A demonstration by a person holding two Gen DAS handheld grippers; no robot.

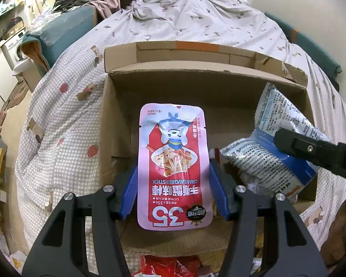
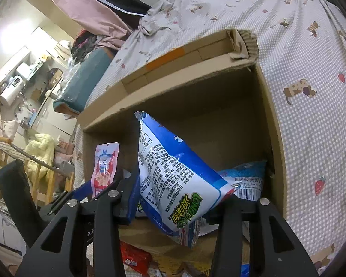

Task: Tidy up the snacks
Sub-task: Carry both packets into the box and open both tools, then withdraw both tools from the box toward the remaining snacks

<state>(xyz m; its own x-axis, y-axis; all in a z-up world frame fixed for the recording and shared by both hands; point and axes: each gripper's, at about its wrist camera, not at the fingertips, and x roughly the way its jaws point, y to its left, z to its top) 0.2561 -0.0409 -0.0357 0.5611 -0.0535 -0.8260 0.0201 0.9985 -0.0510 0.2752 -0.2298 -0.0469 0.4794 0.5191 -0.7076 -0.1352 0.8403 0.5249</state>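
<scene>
My left gripper (image 1: 174, 180) is clamped on a pink and red crab-stick pouch (image 1: 174, 161), its blue pads pressing the pouch's two long edges, so the packet stands upright between them over the open cardboard box (image 1: 117, 124). My right gripper (image 2: 173, 198) is closed on a blue and white snack bag (image 2: 173, 180), pinched low near its printed corner, and the bag tilts up and into the same box from the right side. In the left wrist view that bag sits just beside my pouch, a little farther in. Another blue packet (image 2: 249, 175) already lies on the box floor at the right wall, so I judge the sorting has begun but is far from finished: most of the box is bare, both packets in my grip have yet to be set down, and a heap of loose snacks (image 1: 173, 265), red wrappers among them, waits below the near edge of the box. The box rests on a checked bedspread (image 1: 64, 120).
</scene>
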